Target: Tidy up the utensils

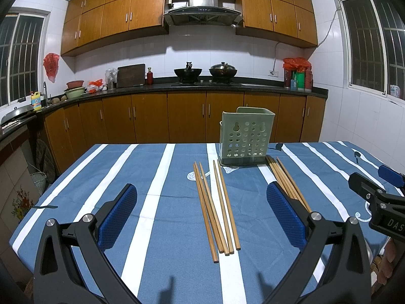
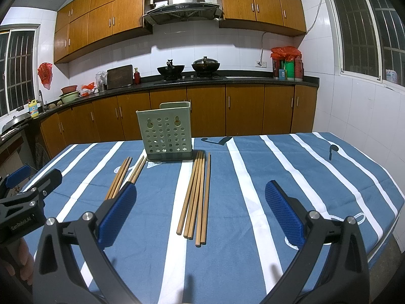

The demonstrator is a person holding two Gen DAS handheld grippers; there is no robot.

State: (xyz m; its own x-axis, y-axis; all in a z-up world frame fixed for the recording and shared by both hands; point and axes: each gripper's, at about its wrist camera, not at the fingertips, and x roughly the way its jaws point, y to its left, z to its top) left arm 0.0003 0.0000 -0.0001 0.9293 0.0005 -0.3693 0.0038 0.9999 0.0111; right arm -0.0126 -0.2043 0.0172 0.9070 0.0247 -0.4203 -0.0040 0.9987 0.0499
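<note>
Two bundles of several wooden chopsticks lie on the blue-and-white striped tablecloth (image 1: 152,177). The left bundle (image 1: 215,207) (image 2: 126,174) lies between my left gripper's fingers; that gripper (image 1: 201,186) (image 2: 34,174) is open and hovers above it, holding nothing. The right bundle (image 1: 286,179) (image 2: 197,195) lies ahead of my right gripper (image 2: 201,186) (image 1: 374,177), which is also open and holds nothing. A pale green perforated utensil holder (image 1: 245,136) (image 2: 164,131) stands upright at the far edge of the table, just beyond both bundles. I see nothing inside it.
Beyond the table runs a dark kitchen counter (image 1: 202,87) with two woks (image 1: 187,72), bottles and bowls, above wooden cabinets. A person's hand (image 1: 387,261) shows at the frame edge. The table's right edge (image 2: 395,202) drops off near a tiled wall.
</note>
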